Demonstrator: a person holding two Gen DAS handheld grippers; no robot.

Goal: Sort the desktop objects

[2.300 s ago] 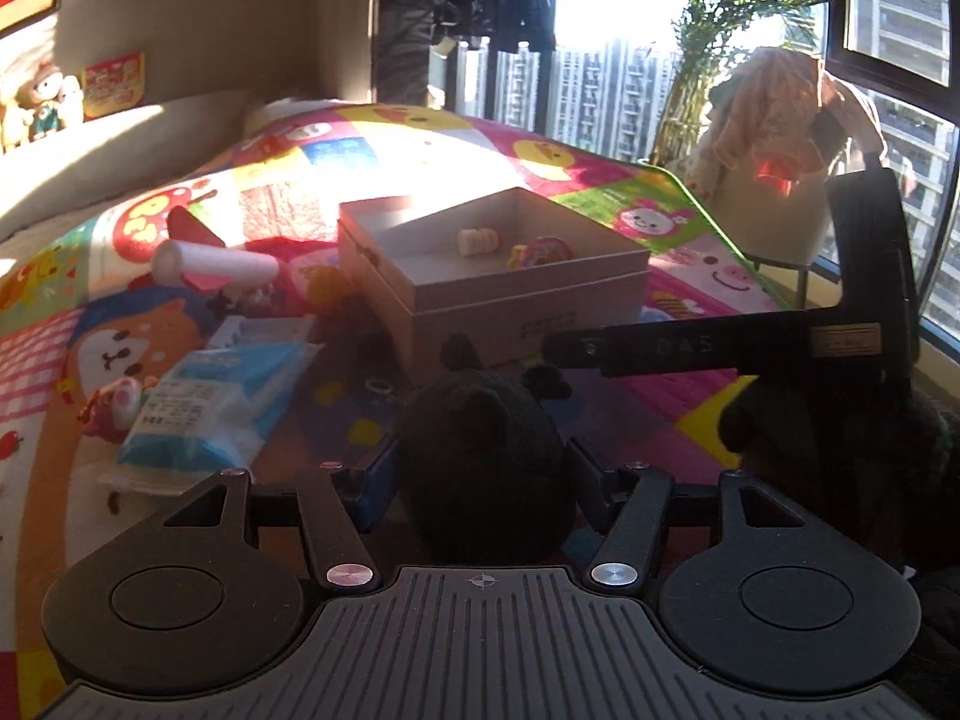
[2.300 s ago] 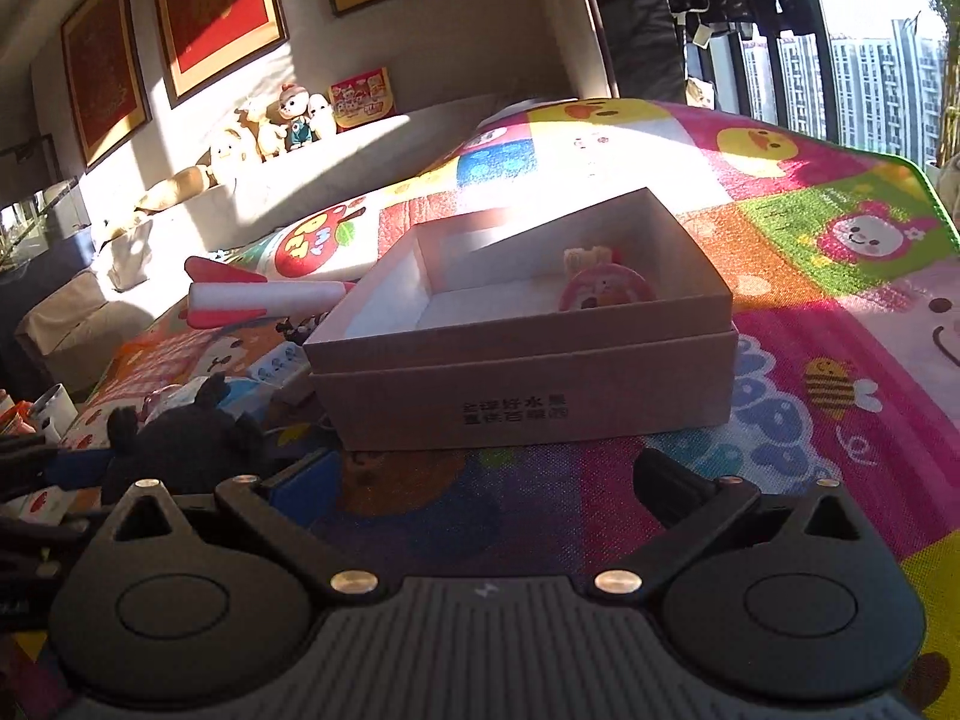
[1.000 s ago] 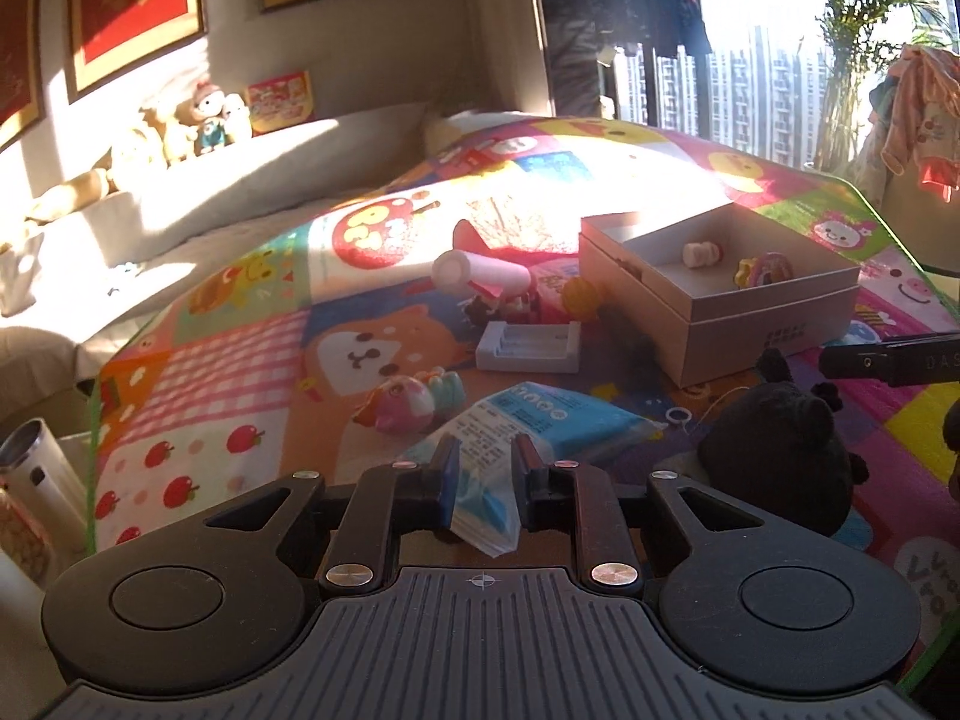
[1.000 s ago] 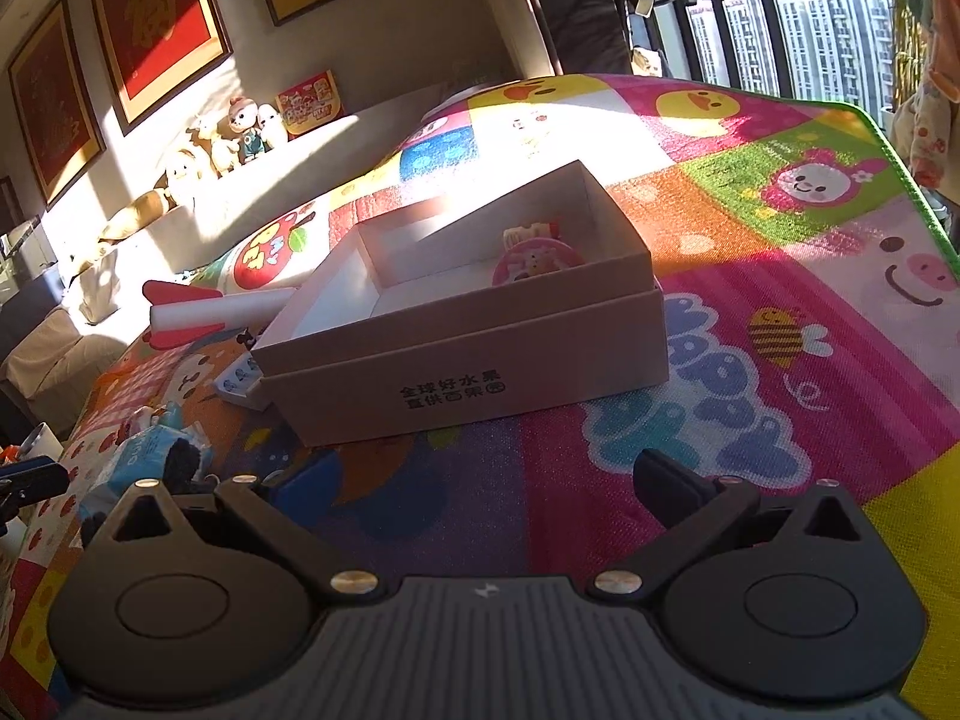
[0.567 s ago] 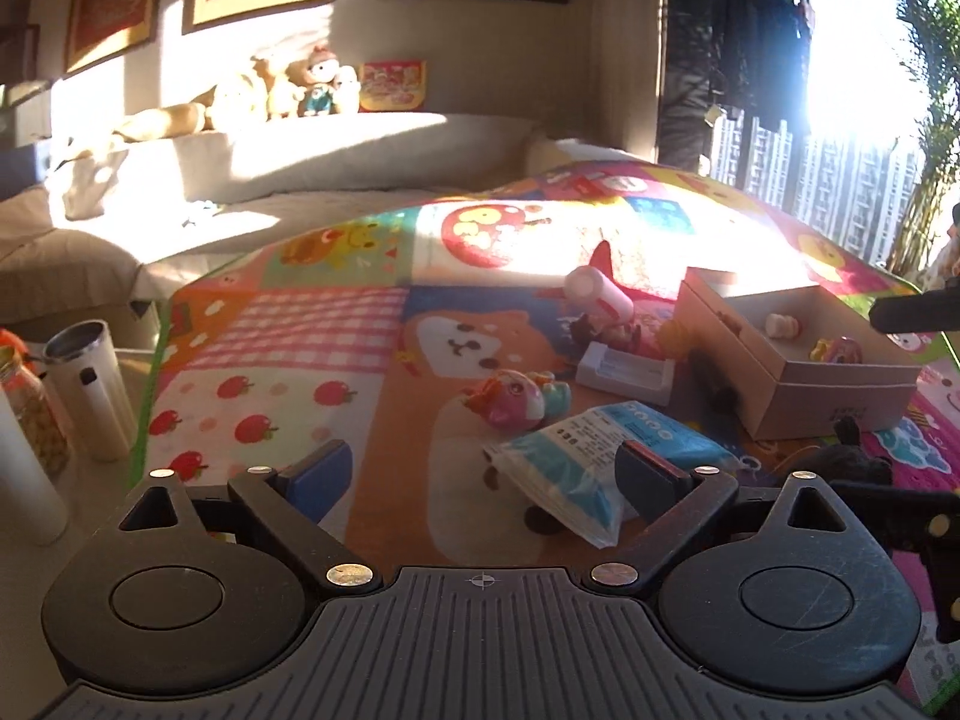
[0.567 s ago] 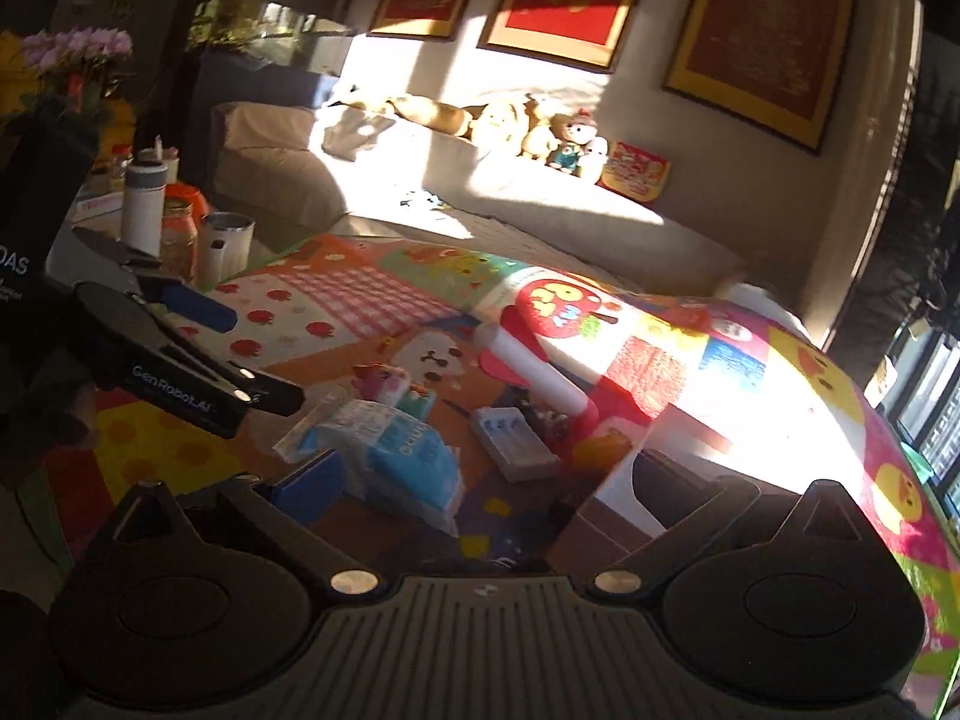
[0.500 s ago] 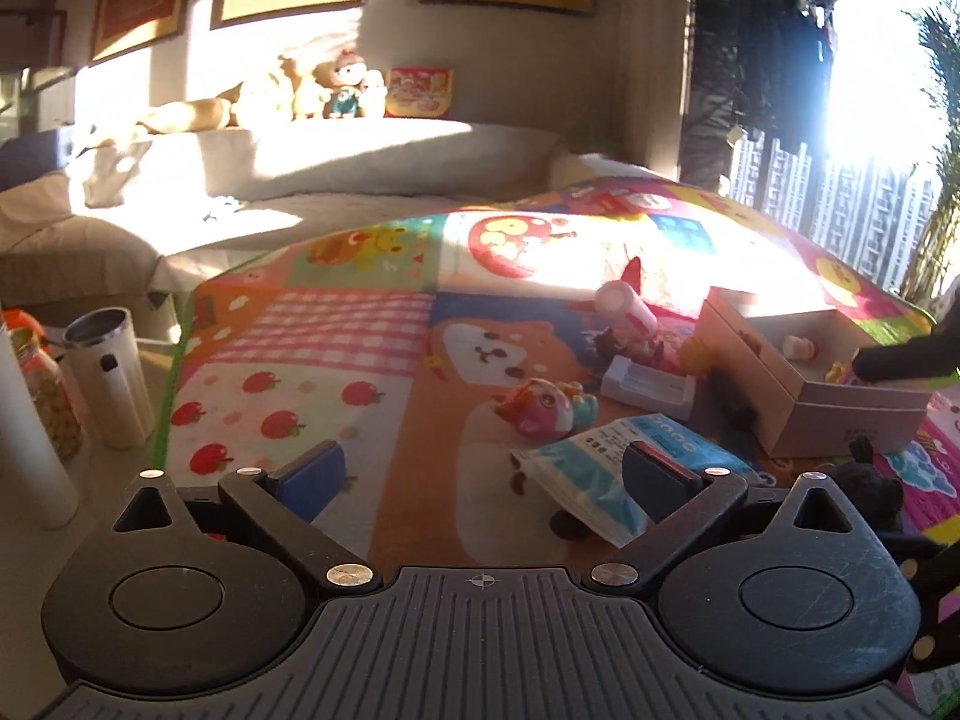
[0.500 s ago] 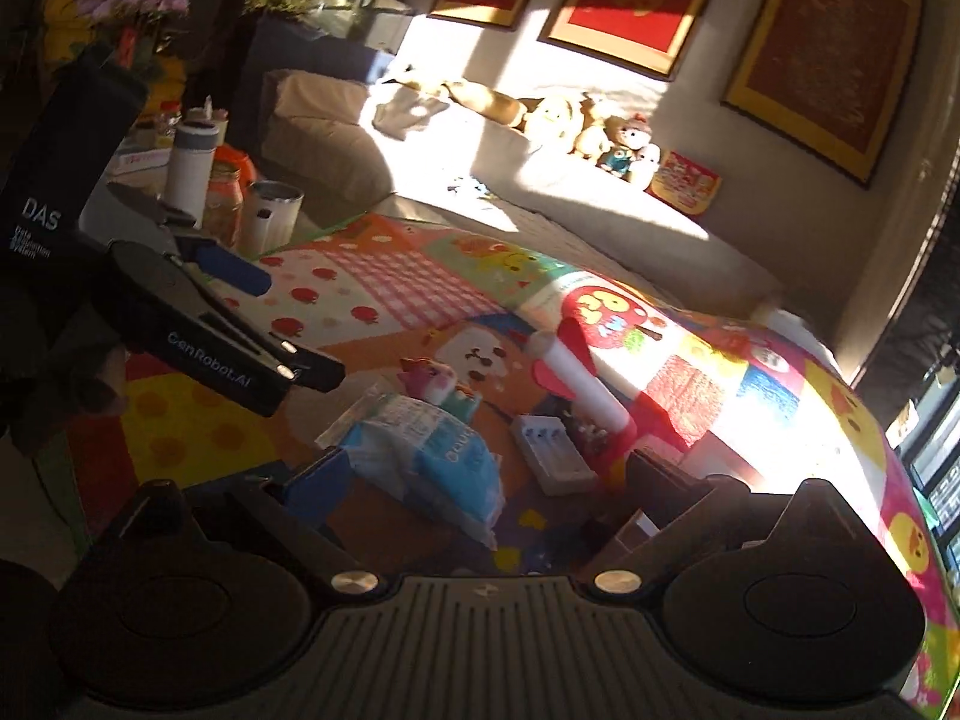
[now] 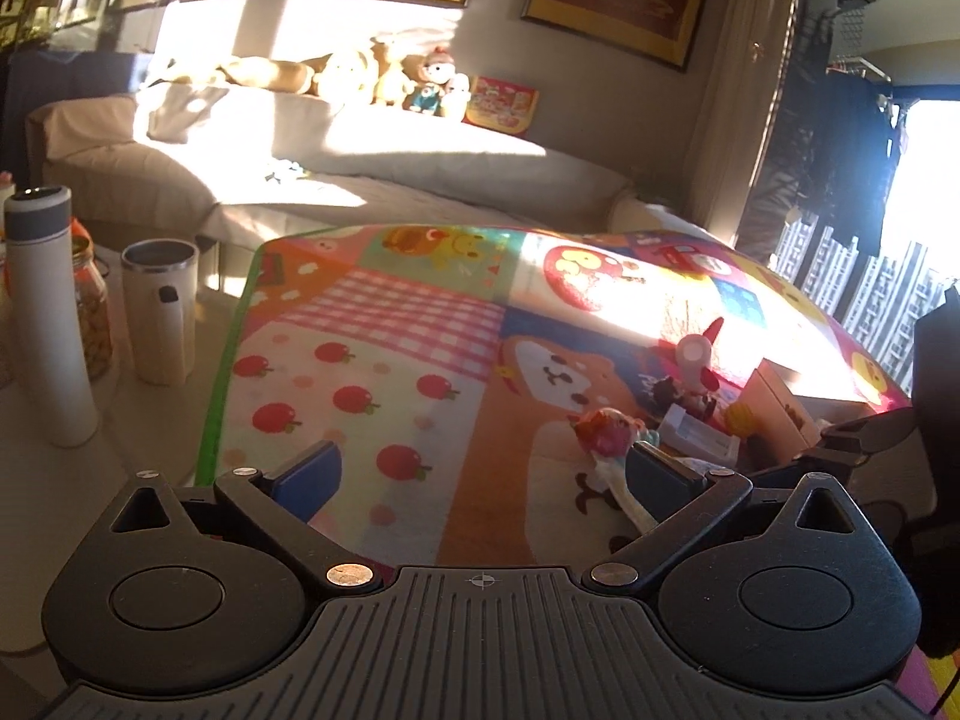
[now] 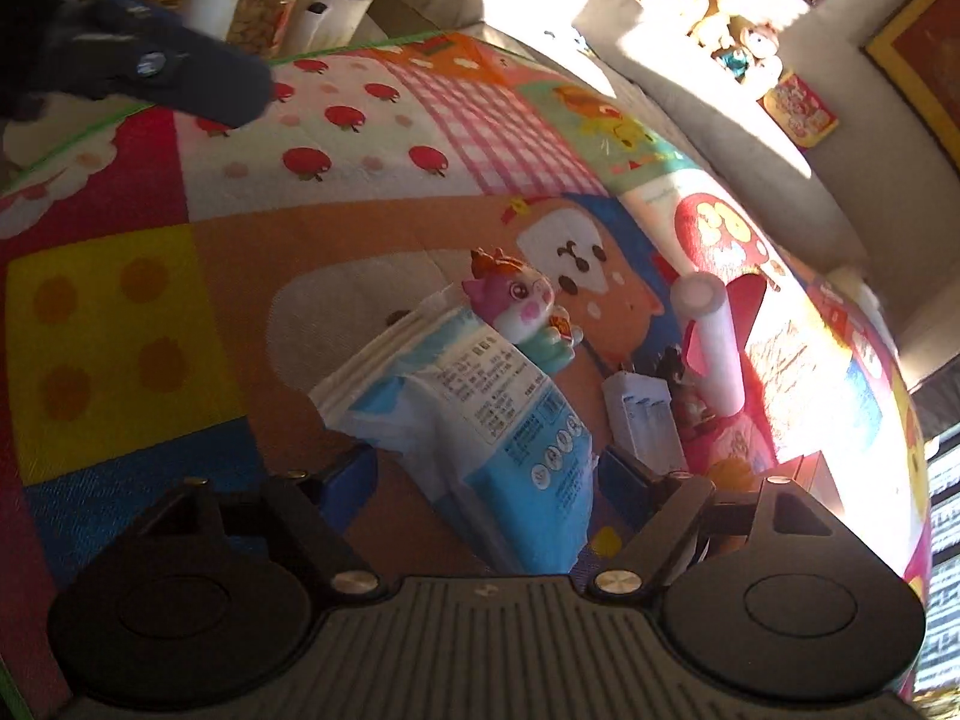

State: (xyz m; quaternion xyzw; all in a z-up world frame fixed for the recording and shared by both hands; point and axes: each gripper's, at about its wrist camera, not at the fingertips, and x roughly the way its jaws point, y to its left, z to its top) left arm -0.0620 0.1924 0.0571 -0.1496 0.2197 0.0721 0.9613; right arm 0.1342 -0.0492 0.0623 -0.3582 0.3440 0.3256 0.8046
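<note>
The patchwork mat [image 10: 420, 228] covers the counter. The blue tissue pack [image 10: 480, 420] lies between the closing jaws of the right hand-held gripper [image 10: 486, 480] (pads not yet touching), pink cat figurine [image 10: 516, 306] at its twelve o'clock. The left hand-held gripper [image 9: 480, 474] gapes empty.

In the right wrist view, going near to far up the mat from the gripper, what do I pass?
Blue-and-white packet, lying between the closing fingers of the right gripper → pink cat figurine at the packet's far end → apple-print patch → green mat edge → steel tumbler.
</note>
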